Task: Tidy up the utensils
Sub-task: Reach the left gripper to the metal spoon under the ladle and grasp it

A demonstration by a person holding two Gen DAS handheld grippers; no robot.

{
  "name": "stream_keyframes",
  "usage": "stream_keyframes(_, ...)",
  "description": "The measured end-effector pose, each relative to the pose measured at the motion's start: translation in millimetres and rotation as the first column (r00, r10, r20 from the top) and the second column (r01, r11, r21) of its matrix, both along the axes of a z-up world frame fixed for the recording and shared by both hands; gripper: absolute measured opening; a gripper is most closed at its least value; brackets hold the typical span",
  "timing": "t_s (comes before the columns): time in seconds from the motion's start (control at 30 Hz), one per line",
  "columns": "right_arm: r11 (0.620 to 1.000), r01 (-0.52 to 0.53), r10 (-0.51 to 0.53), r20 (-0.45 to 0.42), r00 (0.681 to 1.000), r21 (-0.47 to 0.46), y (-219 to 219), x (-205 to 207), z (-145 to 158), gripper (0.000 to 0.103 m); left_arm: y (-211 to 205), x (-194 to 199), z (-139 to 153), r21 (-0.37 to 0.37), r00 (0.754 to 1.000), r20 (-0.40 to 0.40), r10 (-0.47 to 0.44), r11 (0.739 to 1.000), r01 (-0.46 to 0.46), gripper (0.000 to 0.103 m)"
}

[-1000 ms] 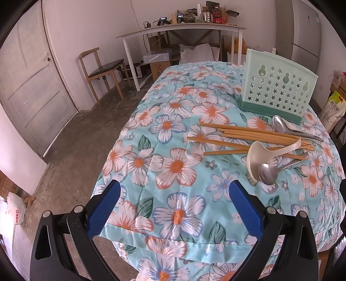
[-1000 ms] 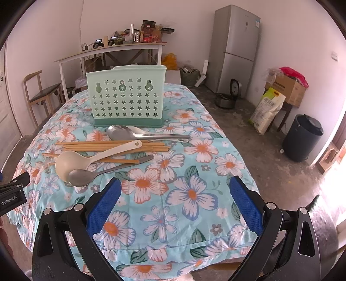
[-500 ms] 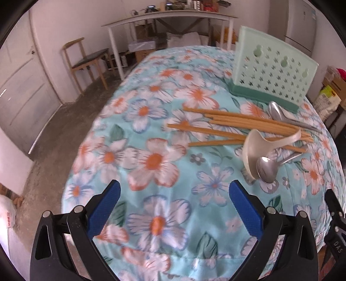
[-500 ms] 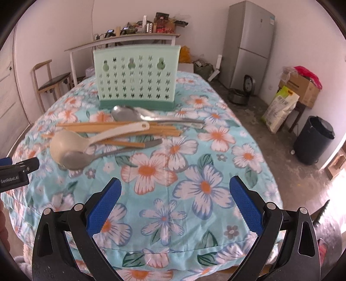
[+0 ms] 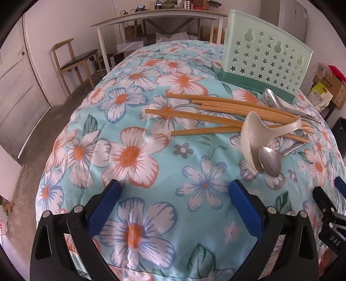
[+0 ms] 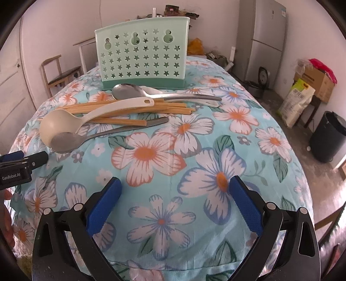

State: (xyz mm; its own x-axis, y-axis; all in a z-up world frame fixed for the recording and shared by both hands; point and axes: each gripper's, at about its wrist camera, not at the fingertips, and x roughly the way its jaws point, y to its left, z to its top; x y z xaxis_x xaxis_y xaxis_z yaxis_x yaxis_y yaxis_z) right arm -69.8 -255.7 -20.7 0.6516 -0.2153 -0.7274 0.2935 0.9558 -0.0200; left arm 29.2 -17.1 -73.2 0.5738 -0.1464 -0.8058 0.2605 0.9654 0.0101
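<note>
A mint-green utensil holder (image 5: 266, 58) (image 6: 142, 56) with star holes stands upright at the far side of the flowered table. In front of it lie several wooden chopsticks (image 5: 207, 110) (image 6: 121, 108), a cream plastic ladle (image 5: 255, 138) (image 6: 64, 123), a steel spoon (image 5: 270, 160) (image 6: 69, 141) beside the ladle's bowl, and two more steel spoons (image 5: 274, 101) (image 6: 134, 91) next to the holder. My left gripper (image 5: 175, 207) is open and empty, near the table's front edge. My right gripper (image 6: 175, 207) is open and empty, short of the utensils.
The table wears a light-blue flowered cloth (image 5: 134, 155) (image 6: 194, 151). A wooden chair (image 5: 73, 60), a white side table (image 5: 160, 17) and a door stand at the left. A grey fridge (image 6: 261, 36), a black bin (image 6: 328, 136) and boxes stand at the right.
Both grippers have moved forward over the table toward the utensils, which now look larger and closer. Both stay open and empty. The utensils have not moved.
</note>
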Motion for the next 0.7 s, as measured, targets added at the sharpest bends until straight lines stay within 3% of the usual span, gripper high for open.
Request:
stream_keyframes(0.23,0.998,-0.055,0.055,0.008,0.998,0.006,-4,3,0,0.095,-3,-6,5,0.026,1.0,0.007,0.014,1.0,-0.015,0.099)
stream_keyframes(0.33,0.997,-0.081,0.08,0.023,0.997,0.021,-7,1,-1,0.095,-2,-8,14,-0.003,1.0,-0.006,-0.021,1.0,0.021,0.099)
stream_keyframes(0.43,0.995,-0.099,0.098,0.035,0.995,0.028,-9,-1,-1,0.095,-10,-24,37,-0.094,0.991,0.074,-0.109,0.989,0.116,0.098)
stream_keyframes(0.53,0.993,-0.111,0.11,0.041,0.993,0.027,-8,-1,-1,0.095,-32,-42,54,-0.091,0.958,0.179,-0.222,0.966,0.241,0.096)
stream_keyframes(0.67,0.992,-0.122,0.12,0.044,0.992,0.025,-8,-1,-1,0.096,-59,-44,53,-0.029,0.932,0.199,-0.304,0.948,0.316,0.078)
stream_keyframes(0.7,0.992,-0.123,0.122,0.044,0.992,0.023,-8,-1,-1,0.096,-63,-42,50,-0.021,0.933,0.182,-0.31,0.947,0.319,0.068)
